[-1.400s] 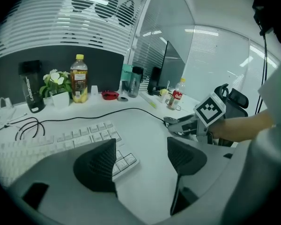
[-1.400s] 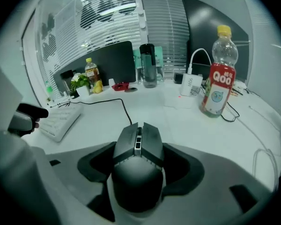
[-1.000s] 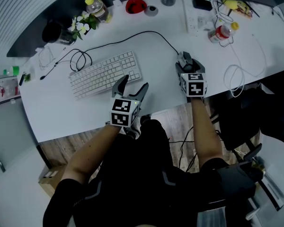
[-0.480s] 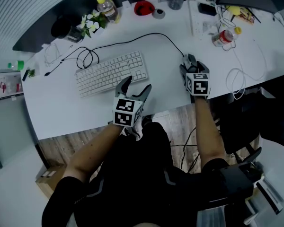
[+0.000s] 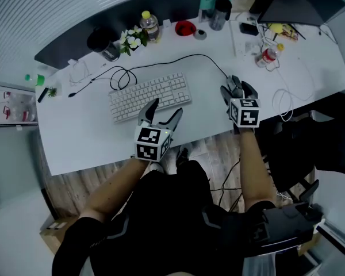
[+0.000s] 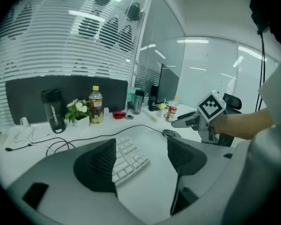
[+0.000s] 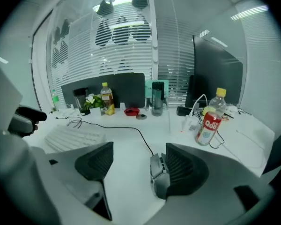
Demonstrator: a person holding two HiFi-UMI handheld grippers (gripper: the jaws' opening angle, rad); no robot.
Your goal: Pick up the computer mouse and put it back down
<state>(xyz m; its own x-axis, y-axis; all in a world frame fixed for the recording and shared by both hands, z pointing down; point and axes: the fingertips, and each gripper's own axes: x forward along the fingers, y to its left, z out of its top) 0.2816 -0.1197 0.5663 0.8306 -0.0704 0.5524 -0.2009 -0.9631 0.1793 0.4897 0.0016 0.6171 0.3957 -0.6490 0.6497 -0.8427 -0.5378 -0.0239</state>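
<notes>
The grey wired computer mouse lies on the white desk, its black cable running off toward the back. It shows close against the inner side of my right gripper's right-hand jaw, while the other jaw stands well clear of it. These jaws have just been opening and do not press on the mouse. In the left gripper view the mouse sits on the desk under the right gripper. My left gripper hangs open and empty above the desk's front edge, just before the white keyboard.
Along the back of the desk stand a red-labelled bottle, a yellow drink bottle, a flower pot, a dark tumbler and a red bowl. White cables lie at the right. A monitor stands behind.
Both grippers have lifted away from the desk. The right jaws stand wider than before, and the mouse stays down on the desk.
</notes>
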